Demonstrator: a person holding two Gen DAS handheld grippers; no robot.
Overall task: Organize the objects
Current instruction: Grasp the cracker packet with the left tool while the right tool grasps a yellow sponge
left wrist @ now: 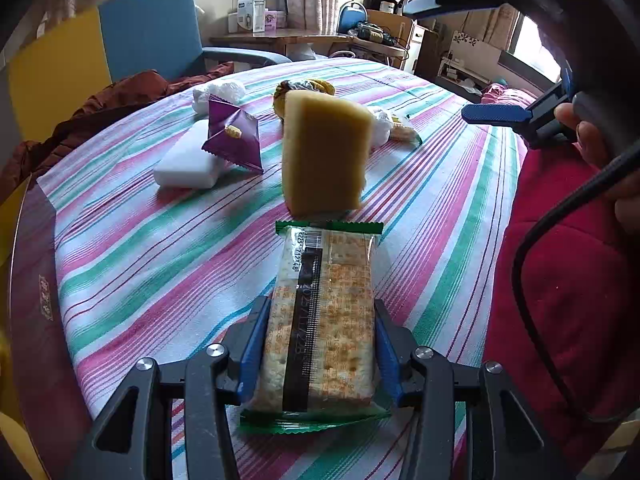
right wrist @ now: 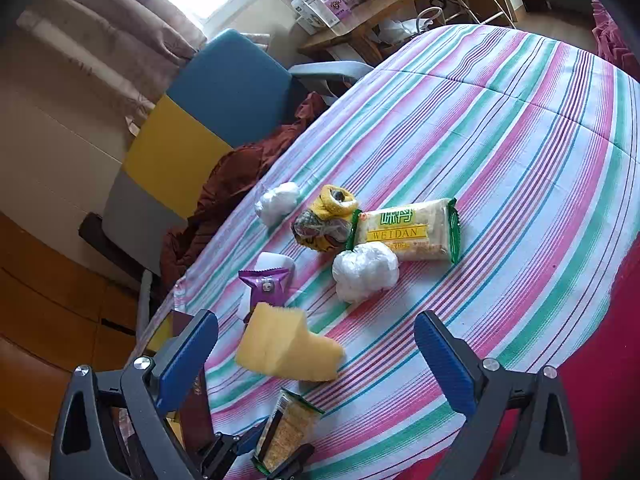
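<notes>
Left wrist view, left to right: blue-and-yellow upholstered chair (left wrist: 120, 40) behind the round tabletop under a striped pink, green and white cloth (left wrist: 160, 260). On the cloth, white rectangular foam block (left wrist: 186, 168) with a purple foil snack packet (left wrist: 232, 136) leaning on it. Behind these, crumpled white plastic bag (left wrist: 220, 92). At centre, yellow rectangular sponge (left wrist: 324, 152) standing on end just beyond the far end of the cracker pack; touching or not, cannot tell. Behind the sponge, yellow knitted sock bundle (left wrist: 308, 88). Left claw (left wrist: 316, 356) clamped on a clear-wrapped cracker pack with green ends (left wrist: 324, 320), blue pads pressed against both long sides, pack lying lengthwise along the fingers. Right of the sponge, second white bag (left wrist: 380, 124). Far right, right claw (left wrist: 500, 56) above the tabletop's edge, one blue finger high, the other low, a hand (left wrist: 592, 140) behind.

Right wrist view, left to right: right claw (right wrist: 316, 340) spread wide, nothing between the pads, hovering over the cloth. Sponge lying tilted between and beyond the fingertips. Below, cracker pack gripped in the left claw (right wrist: 276, 452). Further off, sock bundle, white bag, and a second cracker pack printed WEIDAN (right wrist: 408, 230) flat on the cloth, the bag touching its near edge.
</notes>
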